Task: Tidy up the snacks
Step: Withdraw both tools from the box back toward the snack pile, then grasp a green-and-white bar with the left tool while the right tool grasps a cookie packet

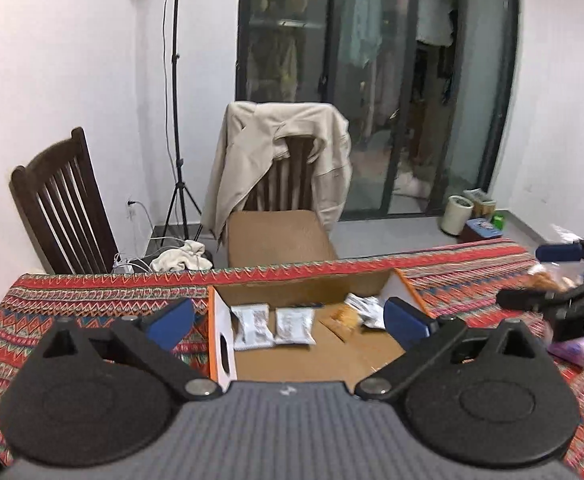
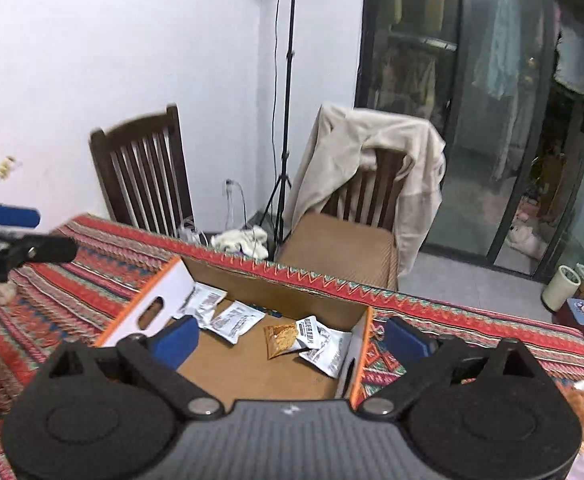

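I read both wrist views looking down at an open cardboard box (image 1: 311, 356) standing on the tabletop (image 1: 92, 300), which is covered in a red patterned cloth; the near wall of the box is hidden behind each gripper body, so I cannot see its full floor.

Left gripper (image 1: 290, 322): jaws spread wide, nothing between them; its blue pads sit either side of the box opening in my view. Right gripper (image 2: 290, 340): jaws likewise spread wide and empty.

Contents of the box: two white snack packets (image 1: 274, 326) lie flat, side by side against the left end, long axes running from the near side toward the far wall; an orange-brown packet (image 2: 280, 340) lies flat near the middle, its corners turned diagonally; further white packets (image 2: 325, 344) overlap beside it at the right end, tilted against the wall; print on all packets is too blurred to read.

At the right edge of the left view, the right gripper partly covers a clear bag of brownish snacks (image 1: 551, 278) on the cloth; the bag is cut off and blurred; a purple item (image 1: 579, 348) below it is not identifiable.

Beyond the tabletop: a chair (image 1: 280, 232) draped with a beige jacket (image 1: 252, 160), a second chair (image 1: 64, 208), a light stand (image 1: 176, 120).
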{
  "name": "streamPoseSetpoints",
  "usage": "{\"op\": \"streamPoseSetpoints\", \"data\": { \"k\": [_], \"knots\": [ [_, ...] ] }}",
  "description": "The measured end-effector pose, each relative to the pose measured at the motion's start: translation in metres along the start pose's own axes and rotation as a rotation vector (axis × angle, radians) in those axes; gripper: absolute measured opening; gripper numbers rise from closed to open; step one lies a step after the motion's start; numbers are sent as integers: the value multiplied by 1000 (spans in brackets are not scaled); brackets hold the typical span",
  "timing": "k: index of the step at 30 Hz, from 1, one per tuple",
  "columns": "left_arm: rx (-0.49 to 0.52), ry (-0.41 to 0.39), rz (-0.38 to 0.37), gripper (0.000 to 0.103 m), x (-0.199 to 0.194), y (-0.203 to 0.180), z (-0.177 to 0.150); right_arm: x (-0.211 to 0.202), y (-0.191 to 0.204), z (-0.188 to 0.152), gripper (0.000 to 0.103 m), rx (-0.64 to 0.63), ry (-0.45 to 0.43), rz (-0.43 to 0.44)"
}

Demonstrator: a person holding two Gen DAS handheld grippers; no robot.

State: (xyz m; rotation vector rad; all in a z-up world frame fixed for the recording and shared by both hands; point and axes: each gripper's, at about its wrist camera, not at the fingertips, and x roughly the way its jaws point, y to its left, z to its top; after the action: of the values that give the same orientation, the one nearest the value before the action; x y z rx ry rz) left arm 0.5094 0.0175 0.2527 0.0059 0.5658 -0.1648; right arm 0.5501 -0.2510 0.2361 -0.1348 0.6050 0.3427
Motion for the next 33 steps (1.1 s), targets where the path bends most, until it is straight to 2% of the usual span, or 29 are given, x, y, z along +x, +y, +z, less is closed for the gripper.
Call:
{"op": "streamPoseSetpoints", "data": {
  "k": [6, 10, 14, 18, 21, 23, 25, 28, 33],
  "knots": [
    [22, -107, -28, 103, -97, -25, -50, -101, -3, -38, 103, 1, -56, -24],
    [-2, -193, -52, 103, -154, -37, -106, -160, 0, -84, 103, 11, -123, 22],
    [6, -266, -22, 103, -193, -49, -166, -204, 13, -146, 103, -29, -187, 43],
    [1, -313, 69, 103, -213, -64, -234, -239, 34, -209, 103, -65, -275, 66],
    [-22, -307, 100, 103, -220, -72, -280, -254, 50, -259, 103, -90, -321, 69],
    [-73, -293, 109, 103, -223, -73, -309, -256, 62, -290, 103, -91, -323, 27],
    [-82, -253, 115, 103, -219, -70, -328, -254, 74, -321, 103, -93, -315, -36],
    [-79, -188, 171, 103, -213, -62, -349, -243, 88, -359, 103, -42, -300, -89],
    [-130, -105, 151, 103, -199, -48, -365, -212, 91, -404, 103, 85, -193, -54]
  ]
}}
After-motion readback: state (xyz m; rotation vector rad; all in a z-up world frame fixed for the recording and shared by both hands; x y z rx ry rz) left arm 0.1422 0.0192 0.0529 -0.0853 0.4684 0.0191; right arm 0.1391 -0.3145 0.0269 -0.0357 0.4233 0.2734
